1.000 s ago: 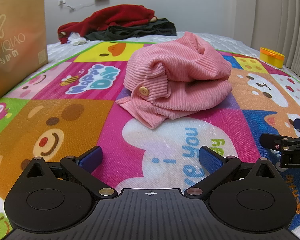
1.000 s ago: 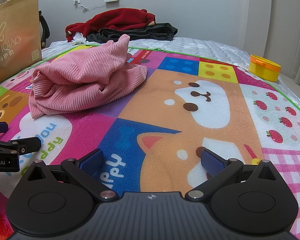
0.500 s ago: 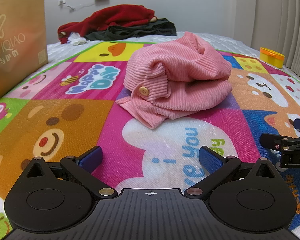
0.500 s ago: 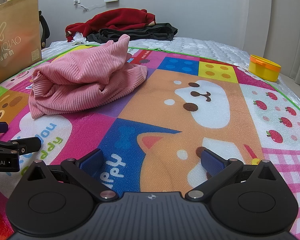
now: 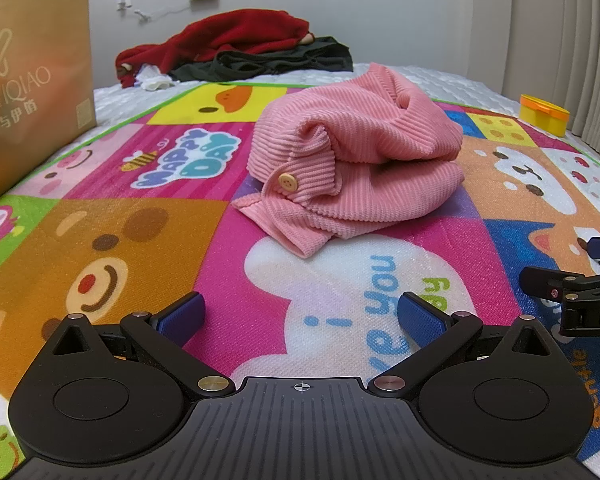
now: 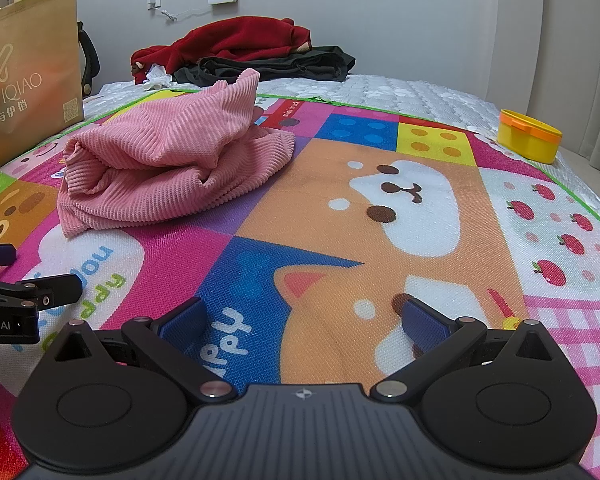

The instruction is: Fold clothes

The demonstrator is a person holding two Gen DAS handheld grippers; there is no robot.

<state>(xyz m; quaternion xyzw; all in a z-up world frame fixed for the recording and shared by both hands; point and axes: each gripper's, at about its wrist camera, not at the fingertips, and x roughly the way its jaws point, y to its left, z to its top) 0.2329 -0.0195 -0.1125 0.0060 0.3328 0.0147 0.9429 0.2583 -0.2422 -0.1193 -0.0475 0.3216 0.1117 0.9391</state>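
Both claws wide, empty, low over the play mat.
Left claw (image 5: 300, 316) and right claw (image 6: 302, 318) rest side by side; bare mat (image 6: 380, 240) lies ahead. Crumpled pink garment (image 5: 352, 176) sits mid-mat, well apart from both. Beyond: paper bag (image 5: 32, 80) at left edge, yellow container (image 6: 528, 140) at right edge, dark clothes pile (image 5: 236, 52) by the wall.

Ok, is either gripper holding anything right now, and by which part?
Nothing is held. The left gripper and right gripper both have jaws open over the play mat; the pink garment lies crumpled ahead, untouched.
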